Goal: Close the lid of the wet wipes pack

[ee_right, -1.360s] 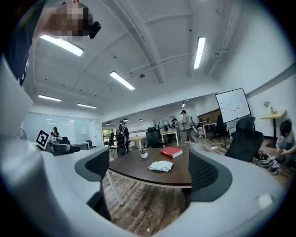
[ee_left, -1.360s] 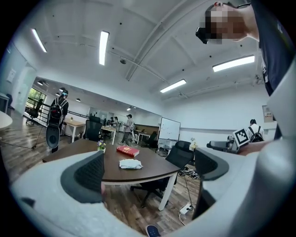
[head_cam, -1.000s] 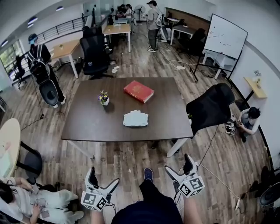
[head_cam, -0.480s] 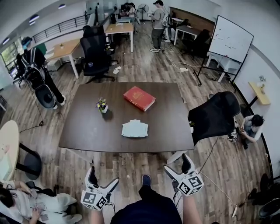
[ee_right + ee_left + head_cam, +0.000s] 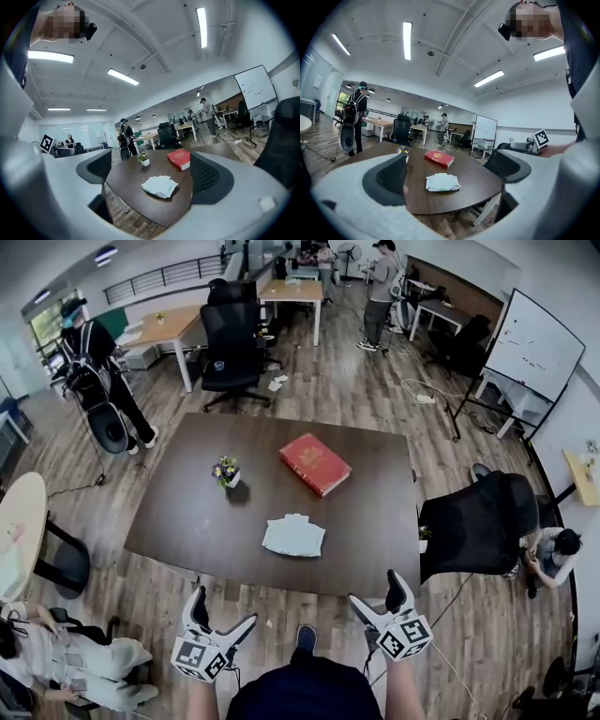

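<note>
Right gripper [image 5: 153,172], black-padded jaws wide apart with nothing gripped, faces a dark brown wooden table [image 5: 125,182]. On the tabletop: a rumpled white wet wipes pack [image 5: 160,186], nearest; a red hardcover book [image 5: 179,159]; a small white flowerpot [image 5: 145,161].

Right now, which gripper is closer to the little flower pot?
Left. The left gripper is short of the table, roughly in line with the flower pot; the right gripper sits off to its right.

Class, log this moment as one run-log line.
left gripper: open, empty, jaws just closing slightly | right gripper: open, empty | wet wipes pack: on table, untouched
</note>
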{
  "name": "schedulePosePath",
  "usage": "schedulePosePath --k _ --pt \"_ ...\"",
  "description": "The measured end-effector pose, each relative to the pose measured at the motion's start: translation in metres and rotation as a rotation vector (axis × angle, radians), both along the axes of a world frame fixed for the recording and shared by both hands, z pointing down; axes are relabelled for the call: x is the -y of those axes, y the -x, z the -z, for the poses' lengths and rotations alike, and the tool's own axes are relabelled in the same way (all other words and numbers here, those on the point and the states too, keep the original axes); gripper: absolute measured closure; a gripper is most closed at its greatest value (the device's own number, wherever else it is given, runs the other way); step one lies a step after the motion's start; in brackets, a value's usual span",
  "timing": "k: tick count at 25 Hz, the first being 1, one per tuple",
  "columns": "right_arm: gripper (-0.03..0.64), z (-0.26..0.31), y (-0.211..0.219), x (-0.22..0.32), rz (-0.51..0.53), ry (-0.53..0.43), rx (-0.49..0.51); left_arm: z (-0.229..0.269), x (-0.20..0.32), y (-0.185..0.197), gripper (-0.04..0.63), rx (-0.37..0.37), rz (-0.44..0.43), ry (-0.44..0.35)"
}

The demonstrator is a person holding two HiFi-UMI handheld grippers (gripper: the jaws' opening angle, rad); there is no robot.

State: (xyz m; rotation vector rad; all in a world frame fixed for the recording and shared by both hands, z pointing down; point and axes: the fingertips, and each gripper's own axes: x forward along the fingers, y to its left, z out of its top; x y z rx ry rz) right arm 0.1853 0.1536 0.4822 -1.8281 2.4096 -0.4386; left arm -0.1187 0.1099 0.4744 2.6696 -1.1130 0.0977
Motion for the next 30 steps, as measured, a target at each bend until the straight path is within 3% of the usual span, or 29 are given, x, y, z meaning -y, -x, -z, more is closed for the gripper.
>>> schedulePosePath --k 8,15,25,30 --pt "0.089 -0.007 -0.040 0.054 0.076 -0.001 0.013 -0.001 0.026 -0.053 0.009 0.006 0.029 0.005" --pt "0.092 -0.013 -0.041 0.082 0.119 -0.001 0.035 -0.011 0.043 -0.056 0.009 0.020 0.069 0.028" --pt "0.097 -0.028 -0.045 0.105 0.136 0.006 0.052 -0.035 0.081 -0.082 0.011 0.056 0.035 0.052" --pt "0.098 -0.037 -0.046 0.126 0.145 0.013 0.047 -0.060 0.102 -0.097 0.014 0.110 -0.011 0.074"
